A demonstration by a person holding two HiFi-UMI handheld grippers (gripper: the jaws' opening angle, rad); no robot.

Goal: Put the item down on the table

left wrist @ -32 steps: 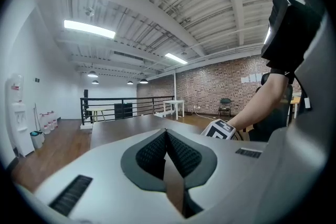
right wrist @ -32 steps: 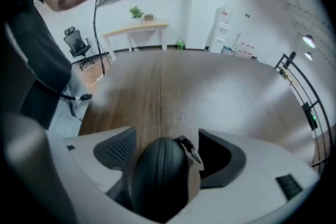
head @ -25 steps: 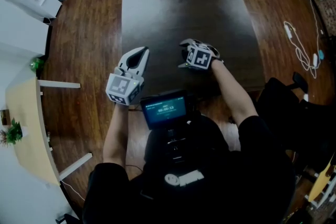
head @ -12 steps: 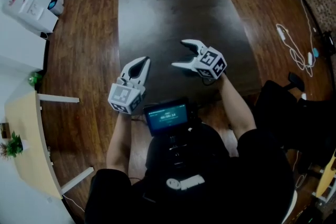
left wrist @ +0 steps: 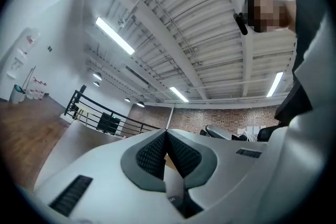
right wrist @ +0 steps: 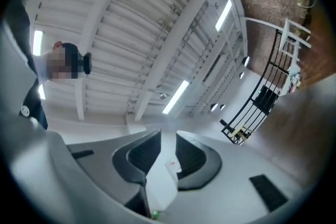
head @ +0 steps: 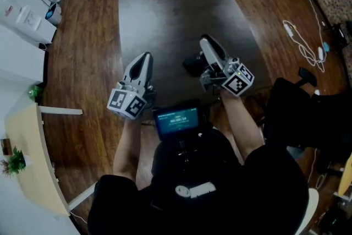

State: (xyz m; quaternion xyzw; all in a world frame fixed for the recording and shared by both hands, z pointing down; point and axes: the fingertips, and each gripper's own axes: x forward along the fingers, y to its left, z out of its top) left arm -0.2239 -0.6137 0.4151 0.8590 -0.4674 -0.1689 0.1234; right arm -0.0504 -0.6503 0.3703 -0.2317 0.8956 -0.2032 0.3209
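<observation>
Left gripper [head: 144,58]: jaws pressed together, the dark ribbed pads [left wrist: 152,155] meeting at the tip with nothing between them. It is held over the near left edge of the table and tipped a little upward.
Right gripper [head: 208,44]: jaws have just been closing and stand a narrow slit apart. Only white ceiling shows through the gap, and nothing is held. It is held above the table's near right part, pointing away from the person and upward.
Marker cubes: one at the back of each gripper, the left cube [head: 125,103] and the right cube [head: 237,81], each next to the person's wrist.
Item: in neither gripper. A dark rounded patch [head: 192,65] lies on the table just left of the right gripper. I cannot tell whether it is the item or only a shadow.
Table [head: 165,8]: dark and long, running away from the person.
Screen [head: 177,121]: lit, at the person's chest, between the two forearms.
Floor [head: 82,47]: brown wood boards around the table, with a white cable [head: 300,36] lying at the right.
Far left: a white box [head: 25,22], and nearer the person a pale yellow tabletop [head: 27,157] with a small plant [head: 14,161].
Overhead: both gripper views look up at a white ribbed ceiling [right wrist: 131,23] with strip lights, and a black railing [right wrist: 262,97] runs along one side.
</observation>
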